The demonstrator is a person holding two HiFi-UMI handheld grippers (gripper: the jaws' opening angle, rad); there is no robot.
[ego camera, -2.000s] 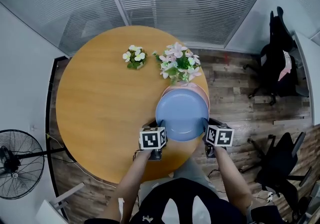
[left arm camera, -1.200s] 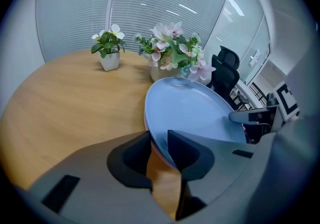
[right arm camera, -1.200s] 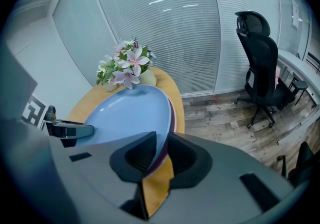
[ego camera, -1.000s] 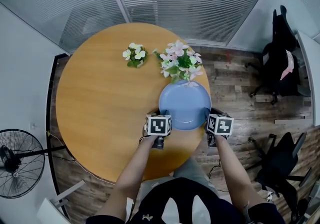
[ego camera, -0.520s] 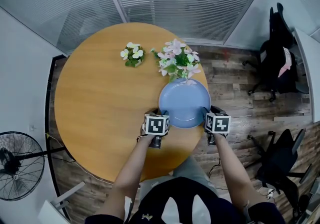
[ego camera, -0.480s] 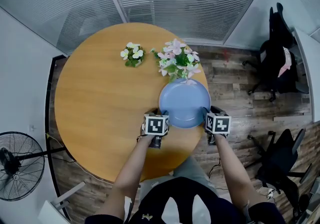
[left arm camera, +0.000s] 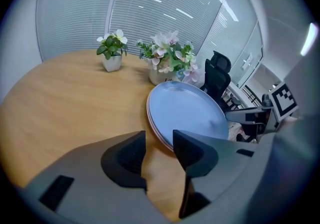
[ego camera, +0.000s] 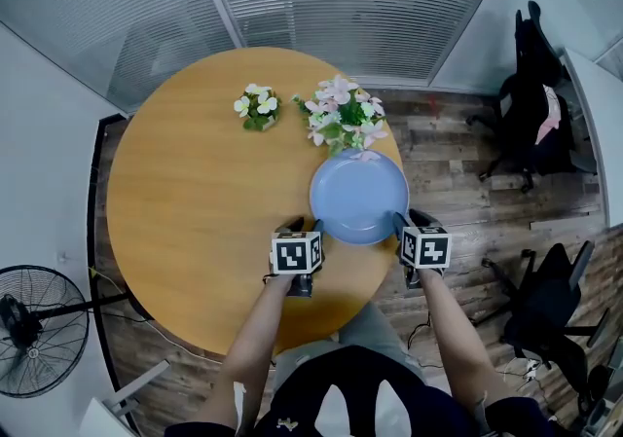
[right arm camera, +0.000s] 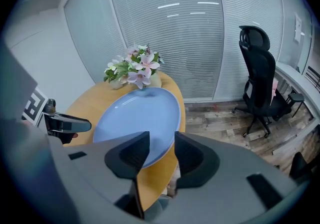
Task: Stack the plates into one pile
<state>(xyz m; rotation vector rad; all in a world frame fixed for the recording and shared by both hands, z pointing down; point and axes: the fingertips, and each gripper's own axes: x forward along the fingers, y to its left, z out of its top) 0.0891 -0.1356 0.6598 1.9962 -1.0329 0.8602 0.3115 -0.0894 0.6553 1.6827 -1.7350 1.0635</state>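
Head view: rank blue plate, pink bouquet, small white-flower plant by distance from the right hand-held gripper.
From the right hand-held gripper, whose jaws have just been opening, pads off the rim:
1. Blue plate, just beyond its tips.
2. Pink bouquet, behind the plate.
3. Small white-flower plant, farther left.

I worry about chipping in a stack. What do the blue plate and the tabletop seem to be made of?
Blue plate: likely glazed ceramic or melamine, I cannot tell which; smooth, even colour with a soft sheen. Tabletop: wood or wood-look laminate; uniform honey tone, faint grain, satin finish with little glare.
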